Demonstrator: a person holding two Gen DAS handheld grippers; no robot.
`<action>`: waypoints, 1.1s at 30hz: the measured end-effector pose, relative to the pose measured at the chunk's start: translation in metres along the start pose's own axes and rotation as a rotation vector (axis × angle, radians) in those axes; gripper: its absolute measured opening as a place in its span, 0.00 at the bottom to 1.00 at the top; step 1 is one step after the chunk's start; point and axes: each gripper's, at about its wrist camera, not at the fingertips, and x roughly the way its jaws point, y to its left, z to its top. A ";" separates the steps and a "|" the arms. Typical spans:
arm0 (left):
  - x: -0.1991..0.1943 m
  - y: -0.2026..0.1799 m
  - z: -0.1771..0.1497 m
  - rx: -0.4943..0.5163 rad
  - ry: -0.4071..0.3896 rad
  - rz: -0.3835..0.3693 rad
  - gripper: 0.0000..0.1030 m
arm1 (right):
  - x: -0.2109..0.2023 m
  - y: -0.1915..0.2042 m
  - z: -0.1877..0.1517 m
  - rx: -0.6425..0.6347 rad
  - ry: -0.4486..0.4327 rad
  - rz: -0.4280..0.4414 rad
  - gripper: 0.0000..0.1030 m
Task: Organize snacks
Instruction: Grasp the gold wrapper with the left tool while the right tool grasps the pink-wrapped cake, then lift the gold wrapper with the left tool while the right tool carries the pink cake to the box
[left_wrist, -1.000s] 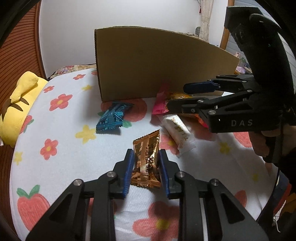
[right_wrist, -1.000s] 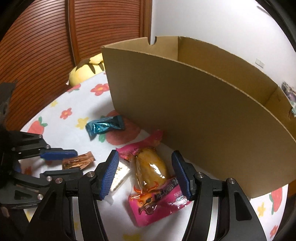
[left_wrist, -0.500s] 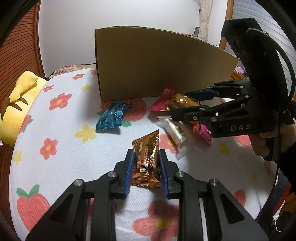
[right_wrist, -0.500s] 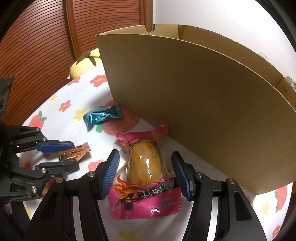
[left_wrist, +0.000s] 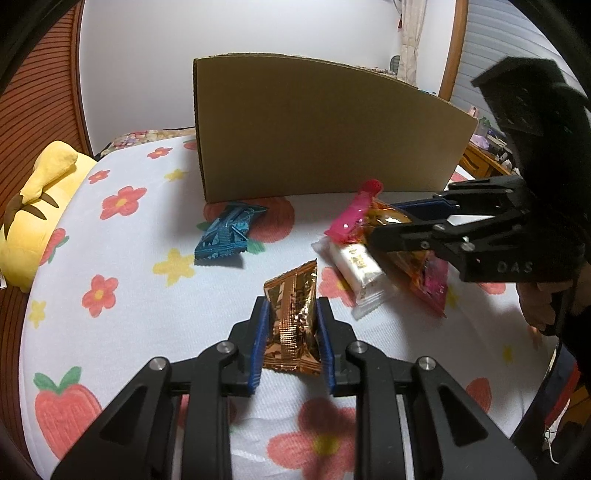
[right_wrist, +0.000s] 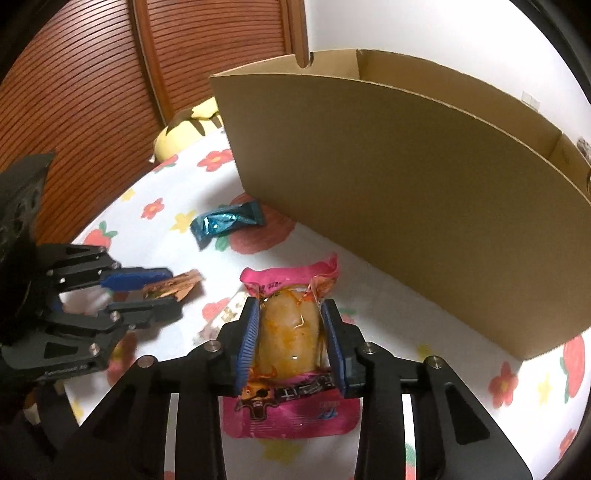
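My left gripper (left_wrist: 290, 325) is shut on a copper foil packet (left_wrist: 293, 314), which stands on end on the flowered cloth. In the right wrist view my right gripper (right_wrist: 291, 336) has its jaws closing on a pink packet (right_wrist: 288, 332) with a yellow snack inside. Both pads press its sides and its top end curls up. In the left wrist view the right gripper (left_wrist: 391, 223) holds that pink packet (left_wrist: 354, 214) off to the right. A blue packet (left_wrist: 229, 236) and a white packet (left_wrist: 356, 264) lie loose on the cloth. The cardboard box (right_wrist: 406, 184) stands open-topped just behind.
A yellow plush toy (left_wrist: 33, 206) lies at the left edge of the flowered cloth (left_wrist: 122, 280). A ribbed wooden door (right_wrist: 92, 92) stands behind it. The left gripper (right_wrist: 147, 291) is close beside the right one. A hand (left_wrist: 543, 306) holds the right gripper.
The right gripper's jaws have narrowed onto the pink packet, whose far end has lifted. The left gripper has kept still with the copper packet.
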 end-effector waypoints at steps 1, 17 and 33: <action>0.000 0.000 0.000 0.000 -0.001 0.001 0.23 | -0.002 0.000 -0.001 0.004 -0.005 -0.003 0.32; -0.001 -0.002 -0.001 0.006 -0.008 0.008 0.22 | -0.027 -0.003 -0.026 0.063 -0.053 0.003 0.32; -0.006 -0.003 0.001 0.004 -0.021 0.031 0.22 | -0.075 -0.023 -0.058 0.205 -0.168 0.009 0.32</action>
